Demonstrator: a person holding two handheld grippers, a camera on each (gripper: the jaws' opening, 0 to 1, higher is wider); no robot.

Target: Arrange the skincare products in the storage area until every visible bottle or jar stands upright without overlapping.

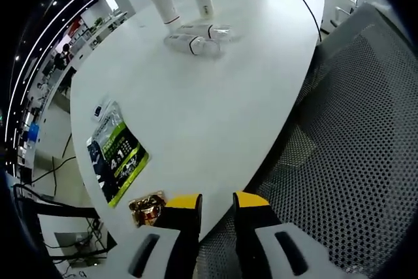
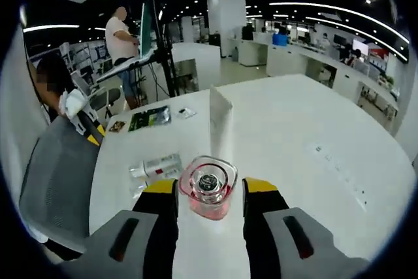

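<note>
right gripper view: my right gripper (image 2: 209, 195) pinches 1 pink glass bottle (image 2: 209, 187); rigid, slippery, fragile; left gripper (image 1: 217, 208) spread.

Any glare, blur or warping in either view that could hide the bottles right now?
Left gripper view: table evenly bright, no hard glare; the two lying bottles are small and slightly soft near the warped top. Right gripper view: the pink bottle between the right gripper jaws is sharp, ceiling strip lights bend with the fisheye, background dim.
</note>
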